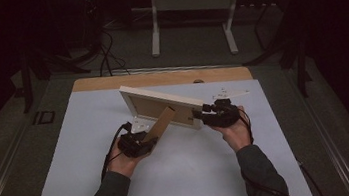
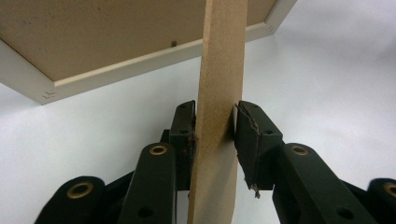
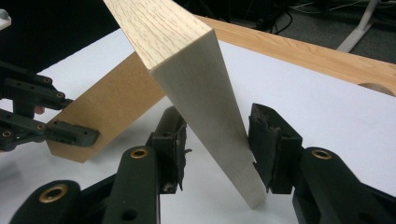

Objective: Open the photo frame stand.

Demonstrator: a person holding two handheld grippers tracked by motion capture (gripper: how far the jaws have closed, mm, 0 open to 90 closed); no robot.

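A white-edged wooden picture frame (image 1: pixel 158 102) stands tilted over the white mat, its brown back facing me. Its brown fold-out stand (image 1: pixel 161 123) slants down from the back toward the left. My left gripper (image 1: pixel 148 142) is shut on the lower end of that stand (image 2: pixel 219 93), both pads pressed on its flat faces, with the frame's back (image 2: pixel 93 37) above. My right gripper (image 1: pixel 200 115) is shut on the frame's right edge (image 3: pixel 196 84), which runs down between its jaws. In the right gripper view the stand (image 3: pixel 112 107) and my left gripper (image 3: pixel 70 133) appear at the left.
The white mat (image 1: pixel 181 172) covers a wooden table whose bare strip (image 1: pixel 110 82) runs along the far edge. Beyond it, on the dark floor, stand white desk legs (image 1: pixel 153 25) and some cables (image 1: pixel 107 56).
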